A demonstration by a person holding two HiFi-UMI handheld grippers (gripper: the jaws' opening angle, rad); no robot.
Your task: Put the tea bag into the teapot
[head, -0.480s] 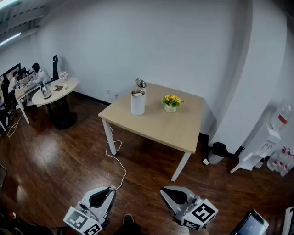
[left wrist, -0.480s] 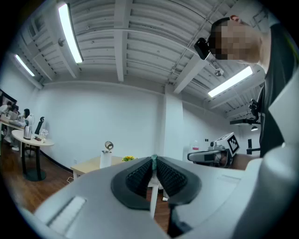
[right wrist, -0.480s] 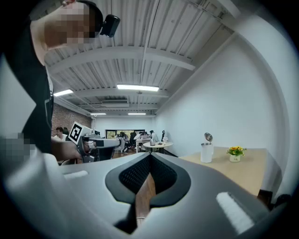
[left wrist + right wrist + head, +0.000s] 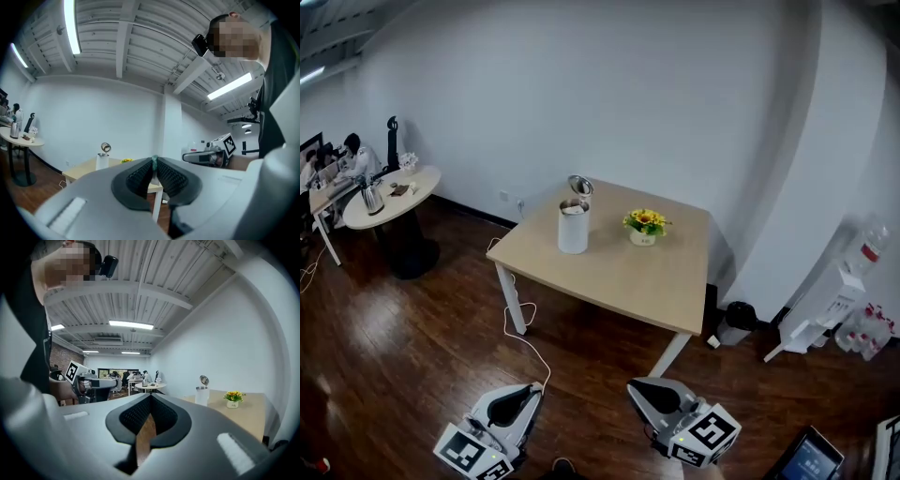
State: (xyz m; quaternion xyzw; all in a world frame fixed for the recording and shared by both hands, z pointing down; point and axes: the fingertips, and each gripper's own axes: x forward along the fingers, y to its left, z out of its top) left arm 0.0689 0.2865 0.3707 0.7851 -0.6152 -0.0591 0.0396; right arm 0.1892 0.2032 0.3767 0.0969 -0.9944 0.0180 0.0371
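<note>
Left hand-held gripper [image 4: 154,167] was clenched on a small green scrap, likely the tea bag [image 4: 153,161]; right hand-held gripper [image 4: 150,398] clenched empty; both well apart from the open-lidded teapot [image 4: 573,228]; I judged the approach unstarted.

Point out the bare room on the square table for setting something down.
On the table, the whole near half, in front of the teapot and flower pot, is bare; so is the right end beyond the pot. Only the far edge round those two is crowded.
</note>
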